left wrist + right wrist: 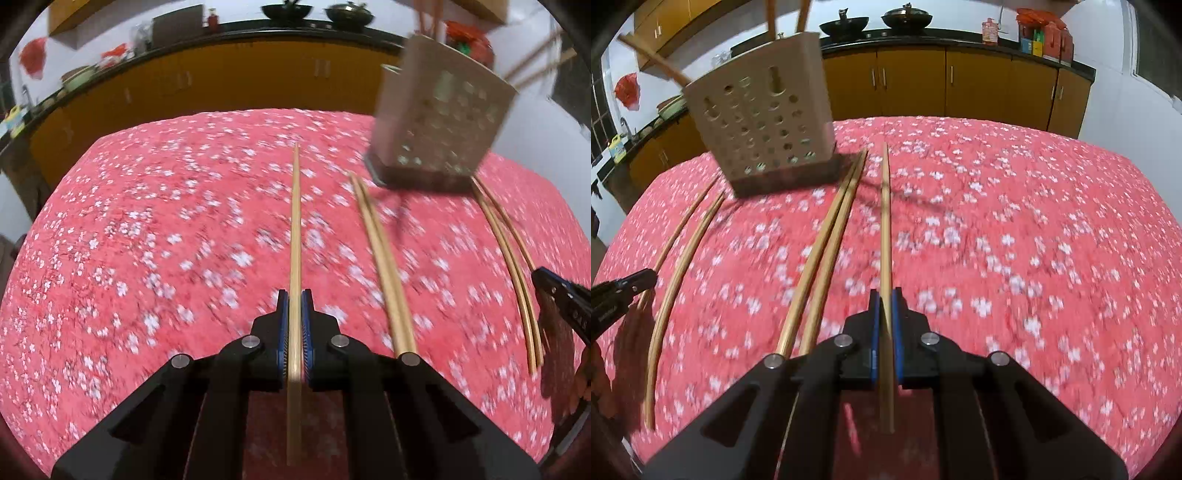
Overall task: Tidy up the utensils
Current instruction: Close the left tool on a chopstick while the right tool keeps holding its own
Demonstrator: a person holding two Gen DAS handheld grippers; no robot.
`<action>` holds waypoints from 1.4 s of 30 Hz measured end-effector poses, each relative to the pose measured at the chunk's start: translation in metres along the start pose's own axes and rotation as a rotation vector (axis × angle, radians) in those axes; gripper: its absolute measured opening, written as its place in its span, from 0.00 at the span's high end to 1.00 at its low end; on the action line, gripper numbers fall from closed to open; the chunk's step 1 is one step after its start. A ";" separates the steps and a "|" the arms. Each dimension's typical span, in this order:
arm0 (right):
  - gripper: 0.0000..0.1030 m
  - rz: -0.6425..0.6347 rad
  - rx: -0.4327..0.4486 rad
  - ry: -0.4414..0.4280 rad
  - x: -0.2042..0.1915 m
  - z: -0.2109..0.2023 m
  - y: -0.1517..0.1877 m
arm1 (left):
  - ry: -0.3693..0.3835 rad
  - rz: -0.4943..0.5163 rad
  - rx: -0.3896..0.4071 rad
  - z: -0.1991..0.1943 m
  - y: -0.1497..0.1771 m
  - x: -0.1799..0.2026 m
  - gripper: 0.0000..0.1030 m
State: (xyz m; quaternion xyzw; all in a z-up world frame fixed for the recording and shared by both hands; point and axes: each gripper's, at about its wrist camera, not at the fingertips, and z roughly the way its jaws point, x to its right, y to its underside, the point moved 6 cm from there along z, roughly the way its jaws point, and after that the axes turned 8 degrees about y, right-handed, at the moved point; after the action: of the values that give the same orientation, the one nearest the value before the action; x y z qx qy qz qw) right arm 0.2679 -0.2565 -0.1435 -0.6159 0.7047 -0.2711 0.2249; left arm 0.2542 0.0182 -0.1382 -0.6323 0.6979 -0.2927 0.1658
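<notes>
My left gripper (294,295) is shut on a single bamboo chopstick (295,221) that points forward over the red floral tablecloth (147,240). My right gripper (885,293) is shut on another bamboo chopstick (885,221). A beige perforated utensil holder (439,122) stands on the table with several chopsticks in it; it also shows in the right wrist view (764,122). Two pairs of chopsticks lie on the cloth: one pair (384,266) (823,258) between the grippers, another (513,266) (676,266) beside it.
Yellow cabinets (942,85) with a black countertop run behind the table, with two woks (875,20) and red bags on top. The right gripper's tip (561,291) shows at the left wrist view's right edge; the left gripper's tip (624,288) shows at the right wrist view's left edge.
</notes>
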 end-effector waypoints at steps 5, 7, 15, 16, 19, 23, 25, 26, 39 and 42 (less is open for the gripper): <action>0.92 0.018 -0.002 -0.007 0.002 0.007 -0.007 | 0.005 -0.015 0.032 0.000 0.000 -0.003 0.92; 0.92 0.026 -0.004 -0.018 0.004 0.007 -0.008 | 0.014 -0.021 0.033 0.000 0.004 -0.002 0.92; 0.92 0.021 -0.002 -0.010 0.003 0.007 -0.008 | 0.035 -0.041 0.035 -0.004 0.001 -0.008 0.91; 0.92 0.023 -0.003 -0.012 0.003 0.008 -0.009 | 0.035 -0.041 0.035 -0.005 0.001 -0.009 0.91; 0.92 0.027 -0.002 -0.016 0.003 0.007 -0.008 | 0.036 -0.041 0.035 -0.004 0.001 -0.008 0.91; 0.92 0.028 -0.003 -0.015 0.002 0.007 -0.008 | 0.036 -0.042 0.035 -0.003 -0.001 -0.007 0.91; 0.92 0.028 -0.003 -0.016 0.002 0.007 -0.008 | 0.039 -0.044 0.035 -0.004 -0.001 -0.008 0.91; 0.92 0.028 -0.003 -0.016 0.002 0.007 -0.008 | 0.039 -0.044 0.035 -0.004 -0.002 -0.008 0.91; 0.92 0.033 -0.004 -0.018 0.001 0.007 -0.008 | 0.042 -0.048 0.036 -0.005 -0.001 -0.008 0.91; 0.92 0.032 -0.004 -0.018 0.002 0.007 -0.009 | 0.043 -0.050 0.036 -0.006 -0.001 -0.008 0.91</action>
State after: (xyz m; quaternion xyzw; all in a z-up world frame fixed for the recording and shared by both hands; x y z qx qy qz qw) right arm 0.2785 -0.2597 -0.1428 -0.6074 0.7131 -0.2602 0.2343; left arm 0.2530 0.0271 -0.1340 -0.6401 0.6798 -0.3228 0.1546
